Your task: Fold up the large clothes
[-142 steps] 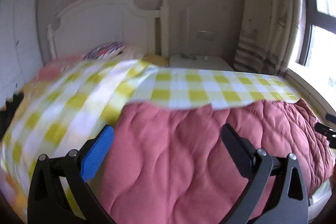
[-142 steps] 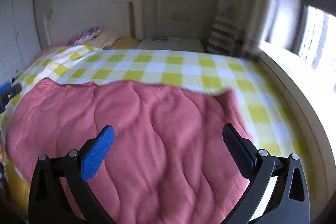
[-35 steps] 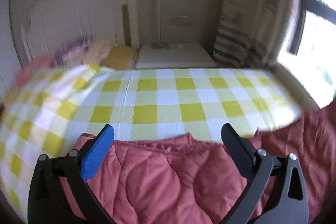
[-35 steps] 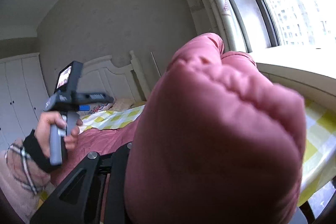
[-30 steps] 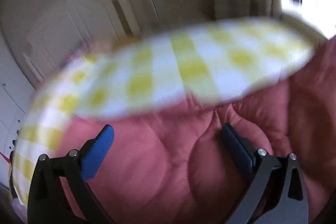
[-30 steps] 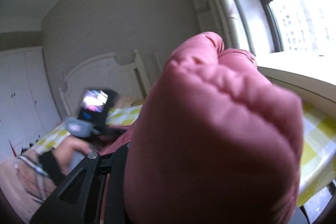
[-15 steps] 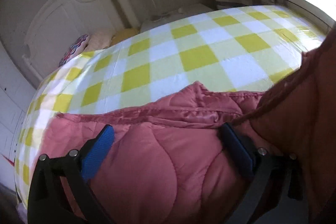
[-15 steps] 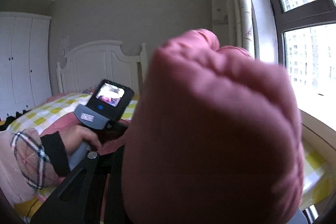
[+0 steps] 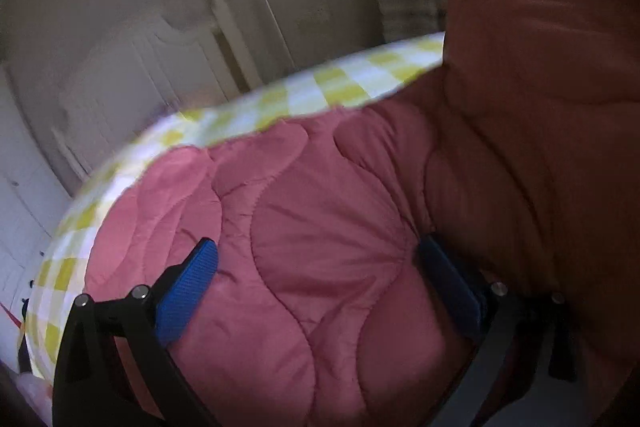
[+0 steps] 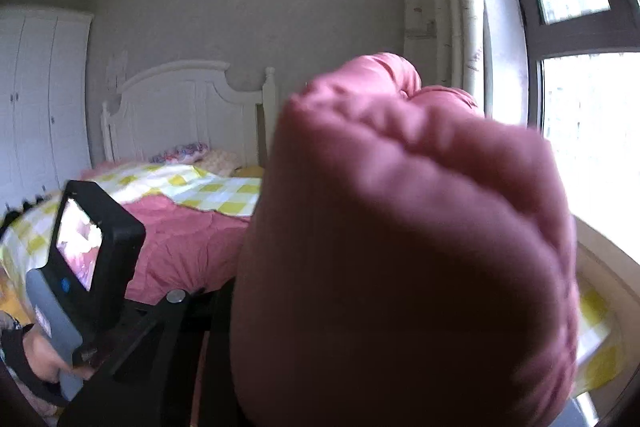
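Observation:
A pink quilted comforter (image 9: 320,227) lies on a bed with a yellow-and-white checked sheet (image 9: 340,87). My left gripper (image 9: 316,247) is open, its blue pads (image 9: 188,291) spread wide low over the quilt. A raised part of the quilt (image 9: 540,87) hangs darkly over its right side. In the right wrist view a thick bunch of the quilt (image 10: 400,247) fills the middle, and my right gripper (image 10: 320,327) is shut on it, its fingertips hidden by the fabric. The left gripper's handle with its small screen (image 10: 80,251) shows at lower left, held in a person's hand (image 10: 40,355).
A white headboard (image 10: 180,107) and pillows (image 10: 188,151) stand at the far end of the bed. White wardrobe doors (image 10: 36,99) line the left wall. A curtain (image 10: 440,7) and a bright window (image 10: 592,147) with a sill run along the right.
My left gripper has swung closer over the quilt and tilted, and the raised quilt now covers its right side. In the right wrist view the left handle has come nearer. The right grip holds.

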